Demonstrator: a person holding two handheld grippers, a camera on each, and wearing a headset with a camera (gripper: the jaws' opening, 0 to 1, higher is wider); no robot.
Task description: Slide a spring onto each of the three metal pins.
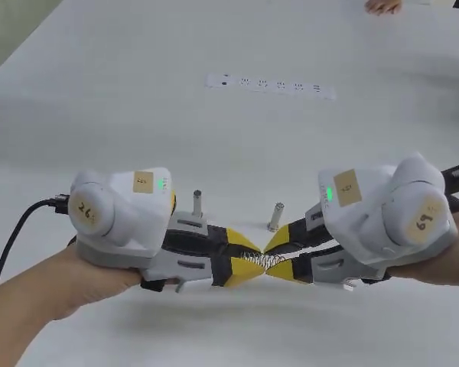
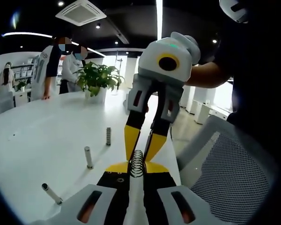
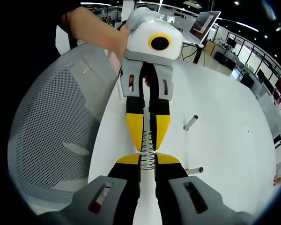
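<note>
The left gripper (image 1: 257, 260), white-bodied with black jaws and yellow tips, and the matching right gripper (image 1: 281, 258) are meeting tip to tip low over the white tabletop (image 1: 138, 115). Both are pinching the same small silver coil spring (image 1: 273, 262), one at each end, with their jaws drawn in against the wire (in the left gripper view its coils are showing in the narrow gap between that gripper's own tips). The spring is hanging between them, above the table. Just beyond the tips, a short grey metal pin (image 1: 196, 202) is standing upright behind the left gripper, and a second pin (image 1: 276, 216) is standing behind the right. In the left gripper view, a third pin (image 2: 108, 136) is looking ribbed, like a coil. Farther back, a white power strip (image 1: 271, 84) is lying flat.
</note>
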